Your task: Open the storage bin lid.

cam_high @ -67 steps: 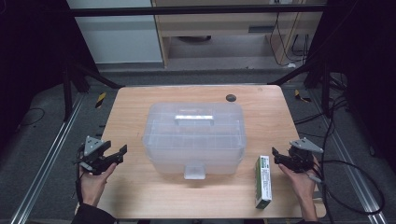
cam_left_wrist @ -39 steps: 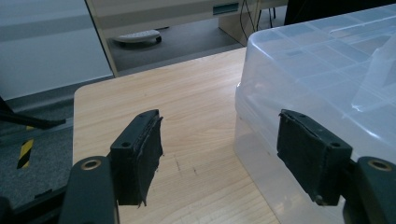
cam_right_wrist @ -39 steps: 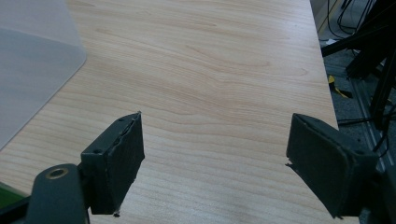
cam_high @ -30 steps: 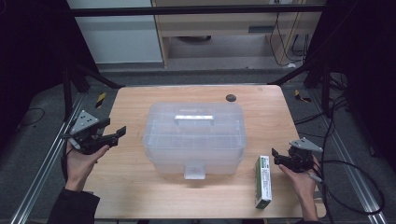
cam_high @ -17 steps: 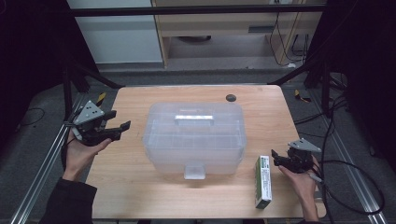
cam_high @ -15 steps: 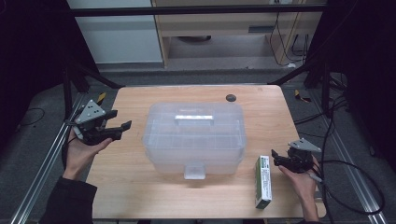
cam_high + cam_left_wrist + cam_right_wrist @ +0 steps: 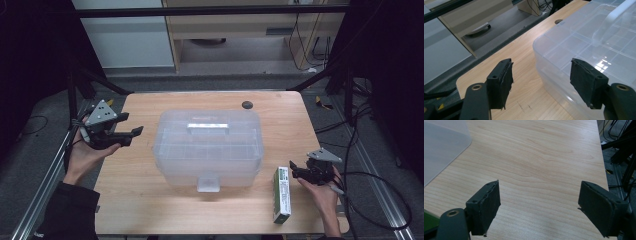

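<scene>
- High view: one clear plastic box [image 7: 207,147] with a white handle lies mid-table; the left gripper [image 7: 131,131], jaws apart and holding nothing, is raised just off its left end. The right gripper [image 7: 295,170], also spread and unladen, sits just beside one green carton [image 7: 281,194], whose print is too small to read.
- Left gripper view: the box's corner lies between and beyond the parted jaws; one table hole [image 7: 559,21] ahead.
- Right gripper view: bare table [image 7: 544,157] between wide jaws; box edge far left.
</scene>
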{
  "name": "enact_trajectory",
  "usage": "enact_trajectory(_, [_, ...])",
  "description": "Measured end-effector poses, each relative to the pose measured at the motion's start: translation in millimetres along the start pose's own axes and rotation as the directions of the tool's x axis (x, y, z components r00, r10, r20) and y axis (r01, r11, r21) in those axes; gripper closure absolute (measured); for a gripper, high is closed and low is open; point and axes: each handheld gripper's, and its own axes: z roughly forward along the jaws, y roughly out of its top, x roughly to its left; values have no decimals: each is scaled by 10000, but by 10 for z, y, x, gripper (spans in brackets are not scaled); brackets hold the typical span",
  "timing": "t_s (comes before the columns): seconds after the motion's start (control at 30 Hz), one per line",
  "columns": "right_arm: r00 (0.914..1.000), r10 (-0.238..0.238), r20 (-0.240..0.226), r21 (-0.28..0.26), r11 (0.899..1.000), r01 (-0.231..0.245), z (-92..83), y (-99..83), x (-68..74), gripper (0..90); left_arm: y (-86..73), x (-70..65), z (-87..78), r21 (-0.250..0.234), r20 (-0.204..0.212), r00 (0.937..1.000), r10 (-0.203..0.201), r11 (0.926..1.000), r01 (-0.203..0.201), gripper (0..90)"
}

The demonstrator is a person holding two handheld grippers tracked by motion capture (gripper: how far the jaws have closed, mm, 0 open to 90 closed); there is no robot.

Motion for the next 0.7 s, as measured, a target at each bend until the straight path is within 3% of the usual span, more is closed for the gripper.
enact_trajectory(0.23, [10000, -65, -5, 46, 10000, 65, 7, -9, -7, 176, 87, -13, 37, 273, 391, 9970, 661, 9974, -672, 337])
enact_trajectory(0.5, [9999, -108, -54, 100, 9999, 108, 11, -11, -3, 174, 182, -21, 96, 728, 765, 9890, 1263, 9886, -1318, 337])
enact_trajectory(0.53, [9999, -130, -64, 91, 9999, 131, 13, -10, -4, 174, 223, -26, 93, 790, 875, 9852, 1475, 9848, -1544, 337])
enact_trajectory(0.6, [9999, -147, -74, 99, 9998, 147, 15, -11, -4, 174, 236, -37, 96, 702, 932, 9853, 1431, 9862, -1499, 338])
enact_trajectory(0.63, [9998, -165, -120, 129, 9998, 167, 19, -13, -4, 174, 260, -38, 91, 737, 1030, 9824, 1559, 9837, -1639, 338])
enact_trajectory(0.67, [9998, -142, -123, 162, 9998, 144, 21, -15, -2, 175, 313, -56, 116, 435, 1169, 9748, 1898, 9796, -1960, 338])
enact_trajectory(0.7, [9998, -161, -144, 198, 9997, 164, 23, -16, -2, 175, 324, -68, 110, 523, 1194, 9745, 1901, 9789, -1974, 338])
